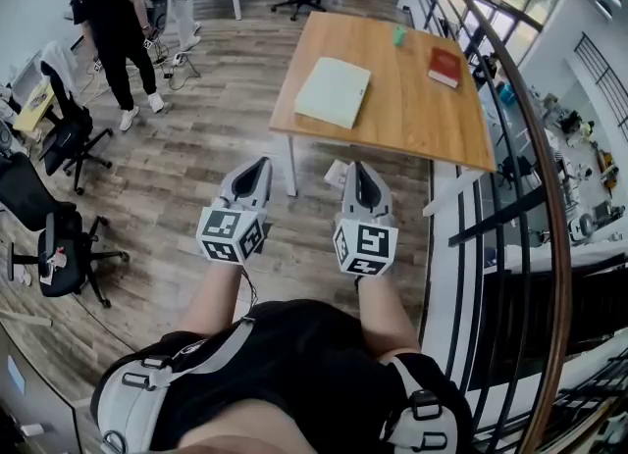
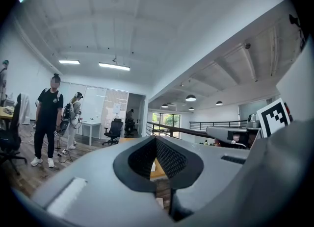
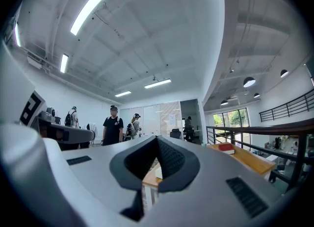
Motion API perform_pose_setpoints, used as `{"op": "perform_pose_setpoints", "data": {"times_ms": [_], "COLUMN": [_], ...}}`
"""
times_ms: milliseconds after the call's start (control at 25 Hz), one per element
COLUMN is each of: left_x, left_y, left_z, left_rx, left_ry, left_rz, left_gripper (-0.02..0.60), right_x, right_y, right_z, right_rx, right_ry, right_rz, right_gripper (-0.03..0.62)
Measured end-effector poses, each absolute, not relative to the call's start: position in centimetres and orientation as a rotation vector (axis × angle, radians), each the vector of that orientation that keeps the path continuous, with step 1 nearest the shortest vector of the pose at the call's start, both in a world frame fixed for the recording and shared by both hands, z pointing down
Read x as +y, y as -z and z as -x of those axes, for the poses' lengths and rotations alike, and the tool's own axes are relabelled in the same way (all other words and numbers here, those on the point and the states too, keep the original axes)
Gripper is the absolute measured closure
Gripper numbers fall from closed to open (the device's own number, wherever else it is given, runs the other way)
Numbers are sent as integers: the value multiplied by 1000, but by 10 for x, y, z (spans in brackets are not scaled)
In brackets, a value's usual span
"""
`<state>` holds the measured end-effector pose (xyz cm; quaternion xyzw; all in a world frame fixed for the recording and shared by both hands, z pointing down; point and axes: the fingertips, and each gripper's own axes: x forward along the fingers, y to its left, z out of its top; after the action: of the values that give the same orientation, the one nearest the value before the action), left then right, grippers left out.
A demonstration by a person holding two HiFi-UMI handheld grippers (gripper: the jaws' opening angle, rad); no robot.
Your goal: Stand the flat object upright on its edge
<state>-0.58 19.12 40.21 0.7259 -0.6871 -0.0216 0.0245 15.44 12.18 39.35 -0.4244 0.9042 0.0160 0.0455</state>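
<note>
Pale flat book (image 1: 334, 92) lies face down-flat on the wooden desk (image 1: 417, 114), well ahead of both grippers and a little closer to the line of the right one. It is not yet up on its edge, and nothing touches it. A red book (image 1: 444, 67) also lies flat on the same desk, further ahead and off to the right of the right gripper, well apart from the pale one. A small green thing (image 1: 399, 35) sits near the desk's far edge; I cannot tell what it is.

The left gripper (image 1: 261, 164) is held out over the wood floor (image 1: 196, 148) short of the desk, its jaws pressed together with nothing between them. The right gripper (image 1: 359, 168) is just beside it at much the same height, jaws likewise together and empty.

Off to the left of the left gripper and well away, a person in black (image 1: 113, 21) stands on the floor near some office chairs (image 1: 69, 138). To the right of the right gripper runs a dark railing (image 1: 551, 197).
</note>
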Motion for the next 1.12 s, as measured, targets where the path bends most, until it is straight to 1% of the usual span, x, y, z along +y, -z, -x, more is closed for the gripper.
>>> {"op": "perform_pose_setpoints", "data": {"times_ms": [360,680,1120], "left_x": [202,199,131], "left_y": [-411,-417,-424], "left_z": [32,50,75], "left_rx": [-2050,-2061,-2067], "left_ry": [40,23,11], "left_rz": [-2298,-2297,-2305], "left_gripper": [581,581,581], "right_x": [140,132,56], "right_y": [-396,-404,-413], "right_z": [-132,-119,-99], "right_rx": [2726,2718,2684], "right_ry": [-50,-41,-25], "right_rz": [1367,1380,1371], "right_gripper": [589,589,589]}}
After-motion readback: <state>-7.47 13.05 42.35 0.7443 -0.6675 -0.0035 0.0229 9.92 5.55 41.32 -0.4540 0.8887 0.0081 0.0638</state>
